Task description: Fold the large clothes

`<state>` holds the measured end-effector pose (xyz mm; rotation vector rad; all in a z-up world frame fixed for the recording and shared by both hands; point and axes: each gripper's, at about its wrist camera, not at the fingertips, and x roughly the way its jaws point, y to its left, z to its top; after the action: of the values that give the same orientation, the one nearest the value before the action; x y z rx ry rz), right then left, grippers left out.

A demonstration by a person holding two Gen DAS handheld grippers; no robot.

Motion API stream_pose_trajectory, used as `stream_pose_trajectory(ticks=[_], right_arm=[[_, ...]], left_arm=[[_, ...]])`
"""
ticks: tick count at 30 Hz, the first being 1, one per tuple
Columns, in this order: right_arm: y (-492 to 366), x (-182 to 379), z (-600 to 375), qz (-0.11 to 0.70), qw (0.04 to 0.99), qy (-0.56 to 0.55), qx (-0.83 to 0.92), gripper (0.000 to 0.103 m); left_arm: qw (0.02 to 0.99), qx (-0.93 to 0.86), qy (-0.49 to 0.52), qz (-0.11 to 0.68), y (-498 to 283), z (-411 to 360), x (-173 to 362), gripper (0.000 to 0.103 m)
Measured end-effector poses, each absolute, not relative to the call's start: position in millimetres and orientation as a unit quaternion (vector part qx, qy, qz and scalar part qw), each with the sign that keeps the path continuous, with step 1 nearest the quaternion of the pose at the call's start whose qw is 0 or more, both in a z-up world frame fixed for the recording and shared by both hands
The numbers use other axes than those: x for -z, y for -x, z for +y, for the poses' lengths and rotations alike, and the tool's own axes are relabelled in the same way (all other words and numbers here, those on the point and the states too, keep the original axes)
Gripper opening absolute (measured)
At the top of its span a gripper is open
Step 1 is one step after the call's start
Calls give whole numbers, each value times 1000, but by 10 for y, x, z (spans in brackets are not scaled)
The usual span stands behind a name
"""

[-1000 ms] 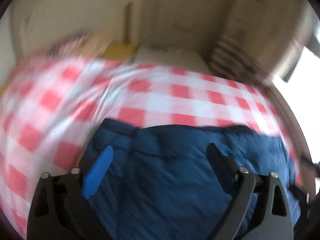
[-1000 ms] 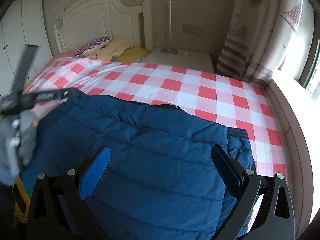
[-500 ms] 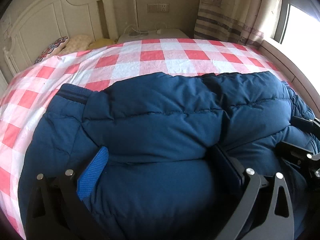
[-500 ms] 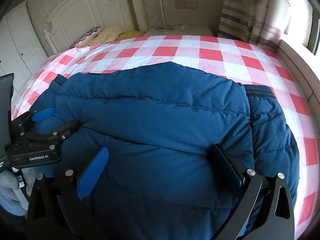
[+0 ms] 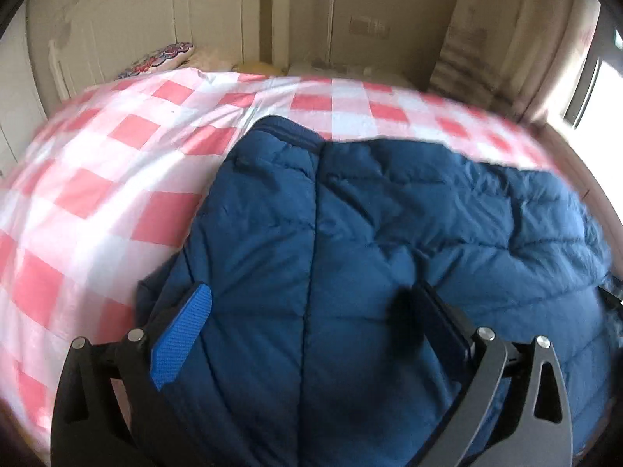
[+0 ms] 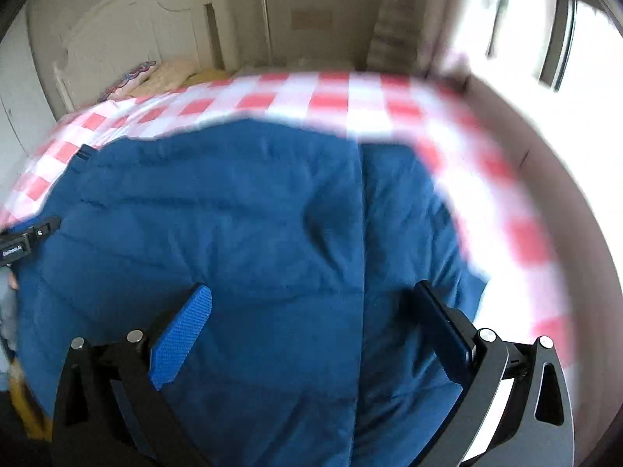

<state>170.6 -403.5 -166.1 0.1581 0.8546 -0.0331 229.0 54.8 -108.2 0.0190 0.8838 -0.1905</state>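
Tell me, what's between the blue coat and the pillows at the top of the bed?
Only the pink-checked sheet lies between the blue coat and the pillows, seen in the left wrist view.

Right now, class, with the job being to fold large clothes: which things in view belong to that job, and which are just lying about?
Belongs to the job:
blue puffer jacket
left gripper
right gripper
checked bedsheet

Just lying about:
patterned pillow
curtain
headboard

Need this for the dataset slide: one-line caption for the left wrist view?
Open left gripper poised over a blue puffer jacket lying on a red-and-white checked bedspread.
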Motion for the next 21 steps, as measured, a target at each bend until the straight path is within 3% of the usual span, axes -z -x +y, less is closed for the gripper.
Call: stream_pose_trajectory(ticks=[4, 9, 13, 17, 21], right_arm=[[-1739, 1661, -4001, 418, 906, -65, 21, 99], [-1576, 1501, -3925, 413, 906, -73, 47, 98], [-1302, 1264, -3411, 368, 929, -28, -29, 98], [-1307, 1624, -2928, 400, 913, 58, -59, 99], [-1293, 1737, -2979, 382, 921, 42, -68, 99]], left_arm=[[905, 60, -76, 414, -2275, 317, 1122, 101], [908, 48, -58, 413, -2167, 389, 995, 99], [913, 104, -58, 389, -1789, 183, 793, 100], [906, 123, -125, 385, -1525, -262, 1079, 101], [910, 112, -148, 370, -1480, -319, 1166, 101]])
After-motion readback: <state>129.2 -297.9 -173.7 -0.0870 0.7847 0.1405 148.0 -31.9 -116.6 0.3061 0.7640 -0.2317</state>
